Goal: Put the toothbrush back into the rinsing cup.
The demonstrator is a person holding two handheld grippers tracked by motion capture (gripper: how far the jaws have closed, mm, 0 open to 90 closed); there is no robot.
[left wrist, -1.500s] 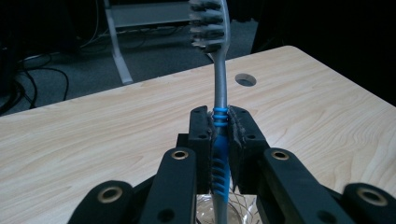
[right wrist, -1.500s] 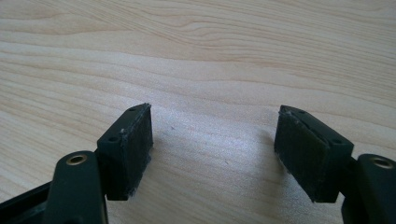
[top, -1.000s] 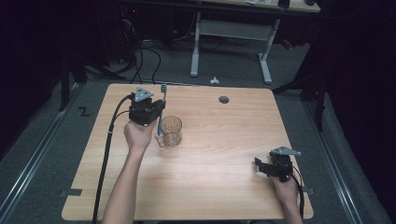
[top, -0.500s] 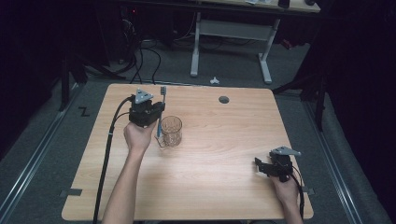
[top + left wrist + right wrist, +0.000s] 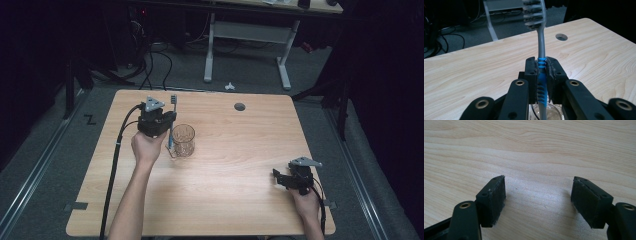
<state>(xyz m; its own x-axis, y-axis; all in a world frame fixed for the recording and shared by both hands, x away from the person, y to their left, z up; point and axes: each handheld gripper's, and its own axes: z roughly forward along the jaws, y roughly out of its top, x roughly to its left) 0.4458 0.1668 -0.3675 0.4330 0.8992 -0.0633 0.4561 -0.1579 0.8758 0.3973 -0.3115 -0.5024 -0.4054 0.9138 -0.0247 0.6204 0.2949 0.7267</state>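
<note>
Little has been shifted between the earlier high views and this one; the left gripper is held in nearly the same place beside the glass, and only a slight settling of the hand can be made out; the right gripper is kept resting near the front right corner of the table, well apart from the work.

In the left gripper view the toothbrush is seen clamped upright between the closed jaws at its blue ribbed grip, bristles at the top; the rim of the glass is glimpsed directly below the jaws, and the lower end of the handle appears to be inside it, though contact with the bottom cannot be told.

In the right gripper view the jaws are spread wide with nothing between them, bare wood beneath.

With so little movement, the toothbrush is judged to be at the point of being stood in the glass; a release would be the likely next step, and a tilt against the rim should be expected.
</note>
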